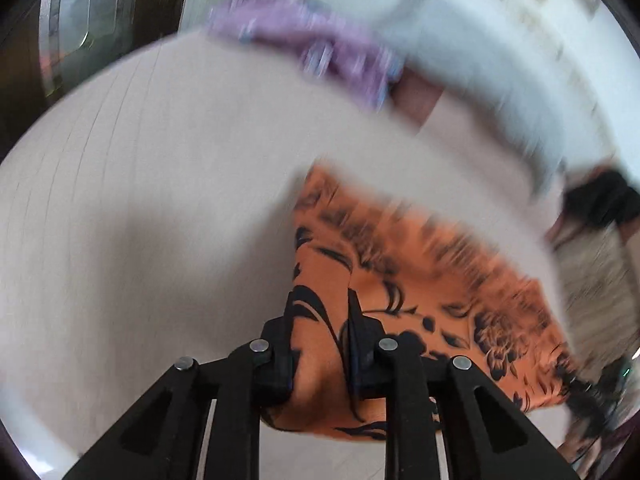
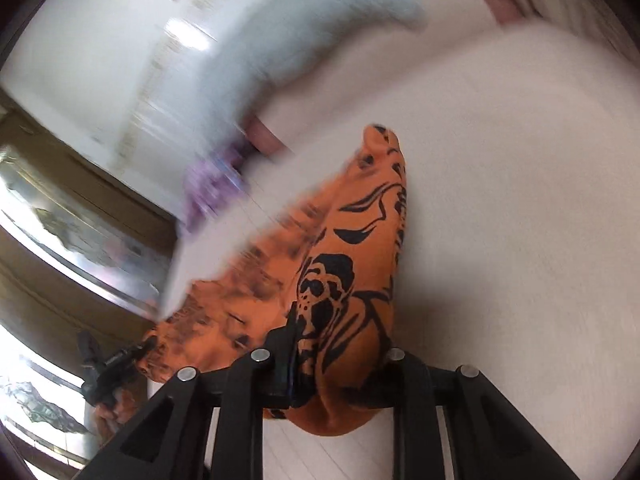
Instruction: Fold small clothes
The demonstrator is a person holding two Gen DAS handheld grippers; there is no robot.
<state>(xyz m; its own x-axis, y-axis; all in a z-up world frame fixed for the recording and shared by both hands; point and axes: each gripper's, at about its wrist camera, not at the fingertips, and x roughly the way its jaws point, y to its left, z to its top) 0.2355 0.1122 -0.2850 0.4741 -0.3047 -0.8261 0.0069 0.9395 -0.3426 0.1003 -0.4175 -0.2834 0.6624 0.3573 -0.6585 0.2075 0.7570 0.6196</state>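
Observation:
An orange garment (image 1: pixel 404 280) with a black floral print hangs stretched between my two grippers above a pale table (image 1: pixel 140 160). My left gripper (image 1: pixel 320 320) is shut on one edge of it, the cloth bunched between the black fingers. In the right wrist view my right gripper (image 2: pixel 332 340) is shut on the other end of the same orange garment (image 2: pixel 360 240), which drapes over the right finger. The left gripper (image 2: pixel 116 364) shows small at the far end of the cloth. Both views are motion-blurred.
A purple patterned garment (image 1: pixel 320 52) and a light grey-white garment (image 1: pixel 480 60) lie at the far side of the table; both also show in the right wrist view, the purple one (image 2: pixel 212 188) and the grey-white one (image 2: pixel 288 32). A window (image 2: pixel 60 220) and white wall lie beyond.

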